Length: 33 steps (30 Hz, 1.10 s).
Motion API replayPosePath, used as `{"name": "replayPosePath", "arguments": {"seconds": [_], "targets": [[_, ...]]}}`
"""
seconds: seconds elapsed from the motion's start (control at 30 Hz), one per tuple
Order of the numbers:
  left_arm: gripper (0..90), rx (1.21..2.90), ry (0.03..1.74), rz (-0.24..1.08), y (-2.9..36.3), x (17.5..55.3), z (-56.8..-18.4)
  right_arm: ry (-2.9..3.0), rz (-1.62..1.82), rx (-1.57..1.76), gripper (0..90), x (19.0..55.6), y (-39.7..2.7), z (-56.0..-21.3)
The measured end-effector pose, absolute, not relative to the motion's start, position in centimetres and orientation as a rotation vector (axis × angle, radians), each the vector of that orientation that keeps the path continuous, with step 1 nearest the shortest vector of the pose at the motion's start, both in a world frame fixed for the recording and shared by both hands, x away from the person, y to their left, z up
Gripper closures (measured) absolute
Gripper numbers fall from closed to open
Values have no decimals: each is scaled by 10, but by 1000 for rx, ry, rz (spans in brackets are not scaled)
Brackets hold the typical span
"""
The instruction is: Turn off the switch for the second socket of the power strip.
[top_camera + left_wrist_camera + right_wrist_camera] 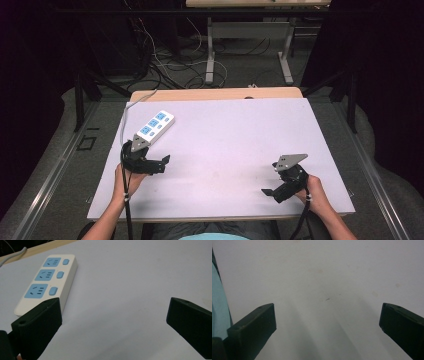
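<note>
white table top [225,145], faint stains. my right gripper [274,192]: jaws wide apart, holding nothing. my left gripper [159,164]: jaws wide apart, holding nothing, just beside power strip [154,126]; strip's near end hidden behind gripper, its cord cut off.

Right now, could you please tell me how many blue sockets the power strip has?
3, in a row along the power strip: nearest socket, middle socket, far socket at its cable end. None looks hidden.

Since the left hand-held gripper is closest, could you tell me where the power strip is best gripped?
Probably across its narrow width at the near end. The power strip lies flat, long and slim, its cord leaving the far end, and the open left hand-held gripper sits just short of that end, so come from the near side.
</note>
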<state>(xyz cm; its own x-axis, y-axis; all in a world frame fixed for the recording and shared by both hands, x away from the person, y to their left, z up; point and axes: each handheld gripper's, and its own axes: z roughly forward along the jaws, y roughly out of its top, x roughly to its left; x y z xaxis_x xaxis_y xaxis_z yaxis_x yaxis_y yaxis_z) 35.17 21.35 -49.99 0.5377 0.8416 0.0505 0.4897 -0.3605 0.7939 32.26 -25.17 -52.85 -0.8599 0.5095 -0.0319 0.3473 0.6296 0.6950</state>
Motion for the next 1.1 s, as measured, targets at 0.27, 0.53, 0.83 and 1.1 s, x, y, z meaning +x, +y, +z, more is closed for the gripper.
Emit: {"name": "replayPosePath", "arguments": {"seconds": [0.27,0.53,0.83,1.1], "targets": [[0,2035,1047,590,213,337,-503,2622,1053,709,3,322,-251,-529],[0,2042,1022,585,214,325,-506,2623,1050,711,3,323,-251,-530],[0,2057,994,574,212,313,-509,2632,1037,711,3,322,-252,-529],[0,2070,967,555,213,303,-514,2631,1036,697,3,323,-252,-529]]}}
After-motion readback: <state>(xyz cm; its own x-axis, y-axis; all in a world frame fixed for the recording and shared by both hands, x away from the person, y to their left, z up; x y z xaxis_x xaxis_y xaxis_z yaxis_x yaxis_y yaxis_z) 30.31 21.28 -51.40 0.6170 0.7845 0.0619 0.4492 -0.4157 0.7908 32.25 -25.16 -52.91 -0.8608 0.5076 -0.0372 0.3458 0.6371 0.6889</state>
